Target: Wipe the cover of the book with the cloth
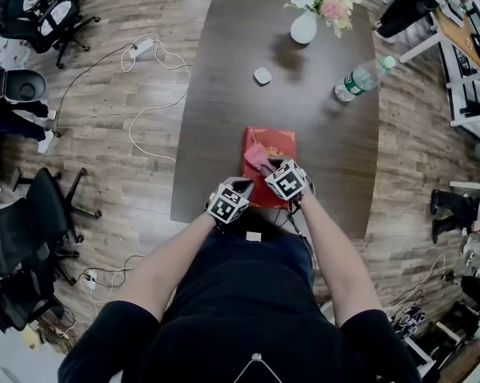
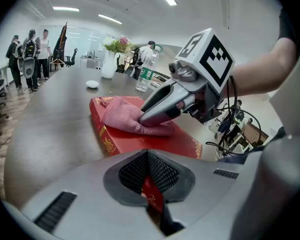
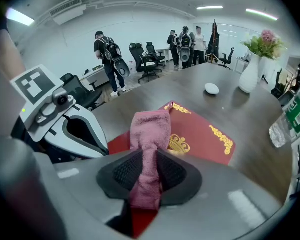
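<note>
Head view: the red book (image 1: pixel 278 144) lies on the dark table (image 1: pixel 224 94), just ahead of me. Left gripper view: my left gripper (image 2: pixel 150 191) pinches the book's near edge. Right gripper view: my right gripper (image 3: pixel 146 176) clamps the pink cloth (image 3: pixel 150 129), which drapes forward over the cover. Office chairs (image 3: pixel 145 59) stand beyond.

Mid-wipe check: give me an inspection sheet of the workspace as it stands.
Surface: dark wooden table; the book lies near the person's edge.
Job's things: red book lying flat, gold print on its cover; pink cloth resting on the cover.
Clutter: vase of flowers, water bottle and small white object, all farther up the table, apart from the book.
Grippers: left gripper shut on the book's near edge; right gripper shut on the cloth.
Cables: power strip with white cable on the floor left of the table; none seen on the table.
Surroundings: office chairs; people standing in the background.
</note>
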A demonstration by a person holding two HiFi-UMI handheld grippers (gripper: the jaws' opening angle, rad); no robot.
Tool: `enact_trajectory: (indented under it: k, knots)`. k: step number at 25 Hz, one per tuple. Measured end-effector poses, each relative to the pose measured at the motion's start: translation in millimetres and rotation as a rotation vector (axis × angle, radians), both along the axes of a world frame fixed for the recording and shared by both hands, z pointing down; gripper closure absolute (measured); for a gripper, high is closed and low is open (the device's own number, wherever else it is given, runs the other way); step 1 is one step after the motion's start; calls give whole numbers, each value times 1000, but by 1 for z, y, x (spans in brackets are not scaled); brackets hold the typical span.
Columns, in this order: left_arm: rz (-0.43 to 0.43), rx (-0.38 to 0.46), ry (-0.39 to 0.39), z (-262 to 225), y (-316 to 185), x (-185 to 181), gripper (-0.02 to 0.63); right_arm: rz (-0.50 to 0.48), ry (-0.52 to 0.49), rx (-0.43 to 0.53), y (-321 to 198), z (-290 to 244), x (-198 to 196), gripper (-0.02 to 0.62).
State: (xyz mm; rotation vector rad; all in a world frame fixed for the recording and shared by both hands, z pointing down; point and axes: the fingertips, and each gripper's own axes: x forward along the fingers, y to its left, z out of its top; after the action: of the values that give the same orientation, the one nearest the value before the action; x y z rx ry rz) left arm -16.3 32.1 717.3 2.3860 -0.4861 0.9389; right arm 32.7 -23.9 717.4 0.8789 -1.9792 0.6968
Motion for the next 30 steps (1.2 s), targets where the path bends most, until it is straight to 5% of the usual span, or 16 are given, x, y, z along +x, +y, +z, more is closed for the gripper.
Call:
enact_trajectory:
  k: [30]
  knots:
    - [32, 25, -14, -5, -3, 2, 611, 251, 13, -21, 34, -4, 103, 499]
